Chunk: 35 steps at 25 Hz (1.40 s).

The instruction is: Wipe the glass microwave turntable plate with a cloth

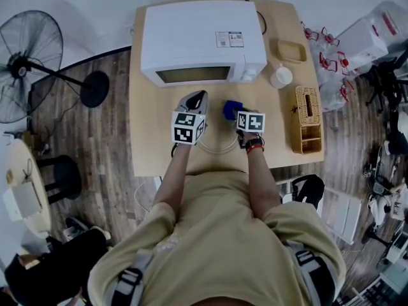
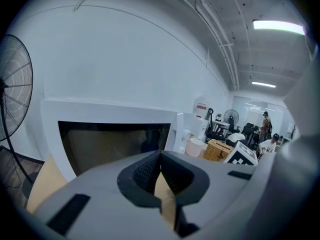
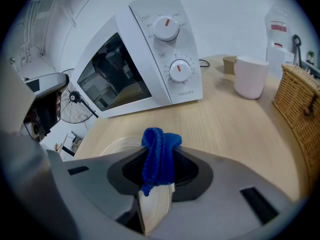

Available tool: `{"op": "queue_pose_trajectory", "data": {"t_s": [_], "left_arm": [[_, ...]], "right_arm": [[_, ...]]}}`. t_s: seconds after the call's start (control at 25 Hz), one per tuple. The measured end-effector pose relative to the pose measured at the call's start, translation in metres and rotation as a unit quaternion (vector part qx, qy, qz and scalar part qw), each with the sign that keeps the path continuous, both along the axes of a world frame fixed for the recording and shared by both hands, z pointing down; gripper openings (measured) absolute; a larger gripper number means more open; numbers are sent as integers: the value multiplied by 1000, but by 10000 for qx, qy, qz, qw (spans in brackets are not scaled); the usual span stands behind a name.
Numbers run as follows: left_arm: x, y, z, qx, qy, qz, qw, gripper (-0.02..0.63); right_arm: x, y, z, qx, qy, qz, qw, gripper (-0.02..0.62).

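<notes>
Plate [image 1: 220,144] near surface's front edge; right claw [image 3: 159,170] clamped on blue cloth [image 3: 160,144]; left claw [image 2: 160,170] together, empty.

Light wooden desk [image 1: 146,152]: white microwave [image 1: 203,40] along far edge, door toward near edge; tan dish [image 1: 291,51] by far right corner; white cup [image 1: 281,76] just beside microwave's right end; wicker box [image 1: 307,120] along right edge; glass plate [image 1: 220,148] flat near middle, toward near edge

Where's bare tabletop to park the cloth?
Front-left corner of the table, between the microwave front and the near edge, is bare. So is the strip between glass plate and wicker box. Crowded: back right, around the mug.
</notes>
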<state>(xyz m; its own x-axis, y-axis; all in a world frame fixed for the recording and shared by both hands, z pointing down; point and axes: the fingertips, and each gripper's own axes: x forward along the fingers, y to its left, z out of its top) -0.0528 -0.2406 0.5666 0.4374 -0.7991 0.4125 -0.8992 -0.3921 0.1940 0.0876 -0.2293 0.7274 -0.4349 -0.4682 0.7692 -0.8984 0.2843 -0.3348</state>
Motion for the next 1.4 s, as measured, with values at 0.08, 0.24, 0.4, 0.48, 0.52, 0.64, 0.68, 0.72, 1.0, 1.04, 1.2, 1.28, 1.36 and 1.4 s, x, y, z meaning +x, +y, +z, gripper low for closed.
{"op": "queue_pose_trajectory", "data": {"t_s": [0.08,0.24,0.4,0.48,0.52,0.64,0.68,0.72,1.0,1.04,1.2,1.28,1.36,1.4], "left_arm": [[1,0,0,4,-5,19,10000,20],[-1,2,0,-4,-5,11,10000,21],[-6,4,1,-11,5,-31,10000,20],[-8,7,3,-25,1,-47,10000,20],[-10,8,4,-30,-3,-54,10000,21],[-16,11,5,-38,-5,-104,9999,21],[-18,12,6,-42,-2,-125,9999,20],[-21,13,6,-50,-2,-143,9999,21],[-38,23,13,-127,-20,-300,9995,20],[-42,24,14,-138,-22,-338,9993,20],[-60,31,15,-161,-41,-517,9985,21],[-70,34,15,-164,-44,-614,9980,21],[-79,37,15,-165,-43,-710,9973,21],[-83,38,16,-170,-46,-756,9970,20]], "right_arm": [[5,0,0,-1,46,47,10000,117],[13,1,0,-31,103,152,9998,117],[11,2,-1,5,149,120,9998,117],[11,3,-1,10,194,150,9997,117],[10,4,-1,7,222,172,9996,117],[5,4,-3,-12,243,182,9995,117],[1,4,-5,-33,186,189,9996,117],[-5,5,-7,-60,78,196,9998,117],[-78,10,-28,-84,-762,-303,9966,117],[-88,13,-28,-118,-825,-405,9957,117],[-122,27,-20,-325,-1092,-690,9911,117],[-138,33,-18,-411,-1197,-844,9884,117],[-151,37,-16,-472,-1266,-971,9861,117],[-157,40,-15,-509,-1300,-1011,9850,117]]}}
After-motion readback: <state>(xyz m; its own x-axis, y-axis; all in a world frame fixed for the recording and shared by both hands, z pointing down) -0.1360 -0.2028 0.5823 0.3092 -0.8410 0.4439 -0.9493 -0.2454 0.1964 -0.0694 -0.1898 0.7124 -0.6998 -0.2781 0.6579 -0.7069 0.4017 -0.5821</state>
